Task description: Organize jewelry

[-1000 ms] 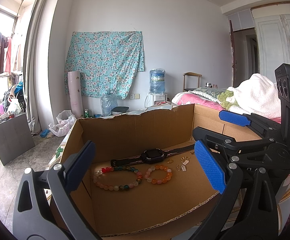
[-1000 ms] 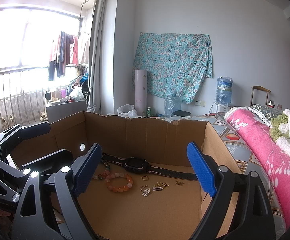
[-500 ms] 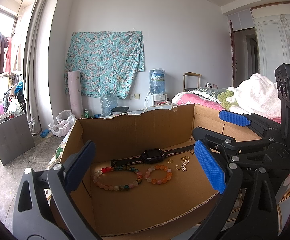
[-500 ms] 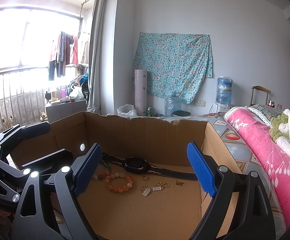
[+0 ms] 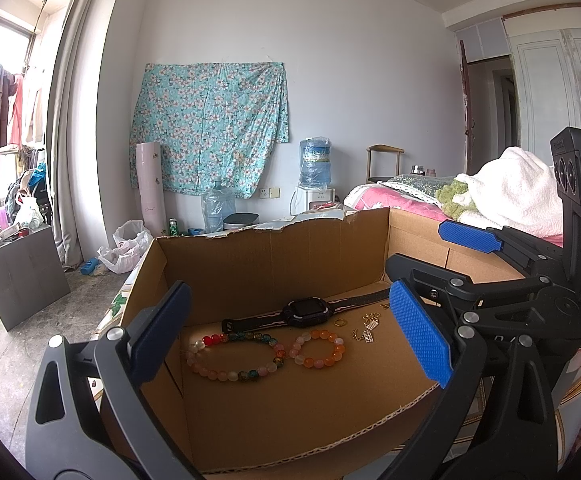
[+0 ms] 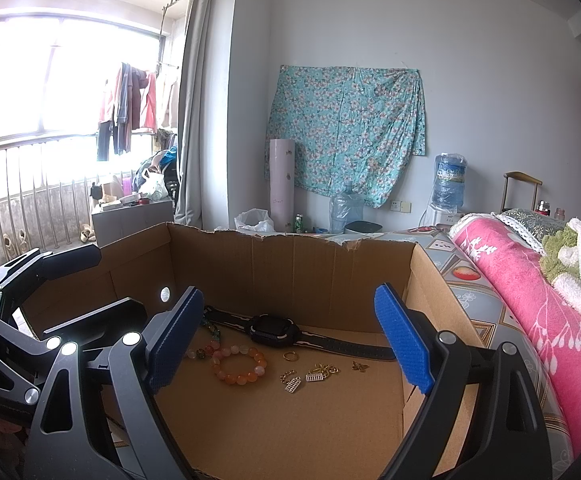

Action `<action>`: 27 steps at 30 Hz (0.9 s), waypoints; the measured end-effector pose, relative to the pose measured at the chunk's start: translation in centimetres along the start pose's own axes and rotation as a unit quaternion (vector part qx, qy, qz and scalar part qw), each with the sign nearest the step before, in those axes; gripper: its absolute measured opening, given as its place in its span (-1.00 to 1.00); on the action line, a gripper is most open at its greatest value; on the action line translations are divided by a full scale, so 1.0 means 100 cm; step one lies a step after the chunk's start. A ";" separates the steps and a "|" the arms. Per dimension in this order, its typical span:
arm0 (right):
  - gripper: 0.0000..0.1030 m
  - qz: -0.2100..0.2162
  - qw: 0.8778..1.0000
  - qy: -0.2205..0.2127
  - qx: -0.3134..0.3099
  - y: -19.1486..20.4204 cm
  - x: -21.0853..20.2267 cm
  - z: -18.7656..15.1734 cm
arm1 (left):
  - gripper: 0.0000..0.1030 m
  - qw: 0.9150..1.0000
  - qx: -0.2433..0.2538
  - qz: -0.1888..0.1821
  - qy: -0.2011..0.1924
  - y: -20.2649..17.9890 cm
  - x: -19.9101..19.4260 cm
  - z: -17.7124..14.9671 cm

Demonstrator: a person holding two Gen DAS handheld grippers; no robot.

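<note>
2 beaded bracelets [image 5: 232,354], a black watch [image 5: 308,312] and gold charms [image 6: 308,374] are lying boxed; the left gripper [image 5: 290,336] and right gripper [image 6: 290,336] are being held level-low, jaws wide, empty.

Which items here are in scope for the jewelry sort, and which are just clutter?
In scope, all on the cardboard box floor:
- black watch
- multicoloured bead bracelet
- orange bead bracelet
- gold ring
- small gold charms

Clutter:
- floral cloth on the wall
- water jug
- pink blanket
- white towel
</note>
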State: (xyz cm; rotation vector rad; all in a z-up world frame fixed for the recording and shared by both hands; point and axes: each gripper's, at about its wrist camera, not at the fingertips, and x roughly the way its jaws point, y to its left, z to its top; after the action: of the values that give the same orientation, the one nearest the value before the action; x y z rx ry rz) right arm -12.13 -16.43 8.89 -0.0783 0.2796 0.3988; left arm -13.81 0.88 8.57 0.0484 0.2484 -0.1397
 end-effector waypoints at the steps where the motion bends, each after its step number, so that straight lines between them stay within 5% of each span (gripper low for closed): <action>1: 0.65 0.000 1.000 0.000 0.000 0.000 -0.001 0.000 | 0.85 1.000 0.000 0.000 0.000 0.000 0.000 0.000; 27: 0.65 0.000 1.000 0.000 0.000 0.001 -0.001 0.000 | 0.85 1.000 0.000 0.000 0.000 0.000 0.000 0.000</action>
State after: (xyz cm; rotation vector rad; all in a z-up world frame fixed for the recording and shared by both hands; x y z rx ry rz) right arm -12.27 -16.41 8.88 -0.0783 0.2799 0.3988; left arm -13.81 0.89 8.57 0.0483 0.2485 -0.1397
